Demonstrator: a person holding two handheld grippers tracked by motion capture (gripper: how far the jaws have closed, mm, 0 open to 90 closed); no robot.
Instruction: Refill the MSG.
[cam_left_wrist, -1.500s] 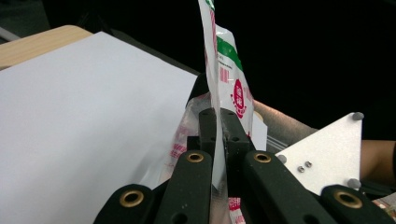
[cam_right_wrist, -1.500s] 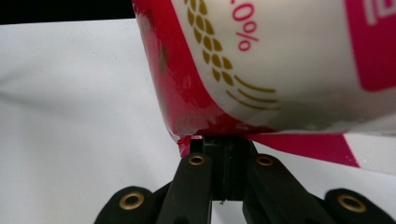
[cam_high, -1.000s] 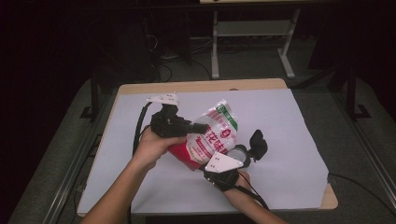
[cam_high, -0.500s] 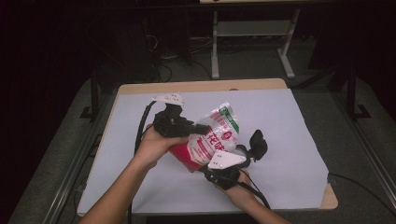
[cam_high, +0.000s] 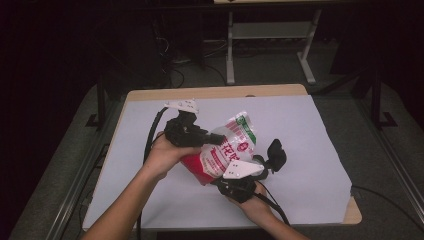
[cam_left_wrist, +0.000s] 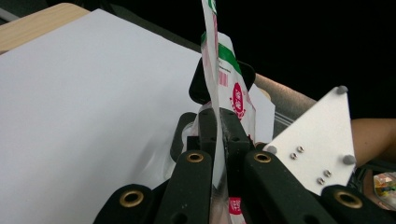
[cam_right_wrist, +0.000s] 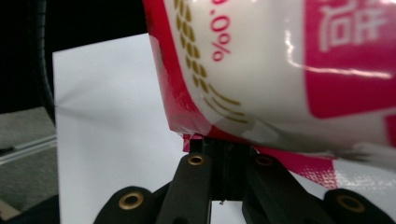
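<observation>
A white, red and green plastic bag (cam_high: 227, 147) with printed writing hangs above the table between both hands. My left gripper (cam_high: 210, 140) comes in from the left and is shut on the bag's side edge; in the left gripper view its jaws (cam_left_wrist: 217, 123) pinch the thin film. From below, my right gripper (cam_high: 222, 181) is shut on the bag's red bottom seam (cam_right_wrist: 222, 144). The full bag (cam_right_wrist: 280, 70) bulges just above those jaws. The right gripper's grey plate (cam_left_wrist: 317, 140) shows beside the bag.
A white sheet (cam_high: 310, 130) covers the wooden table (cam_high: 215, 92). A black rounded object (cam_high: 275, 154) sits just right of the bag. Beyond the table stand a metal frame (cam_high: 270, 35) and dark floor with cables.
</observation>
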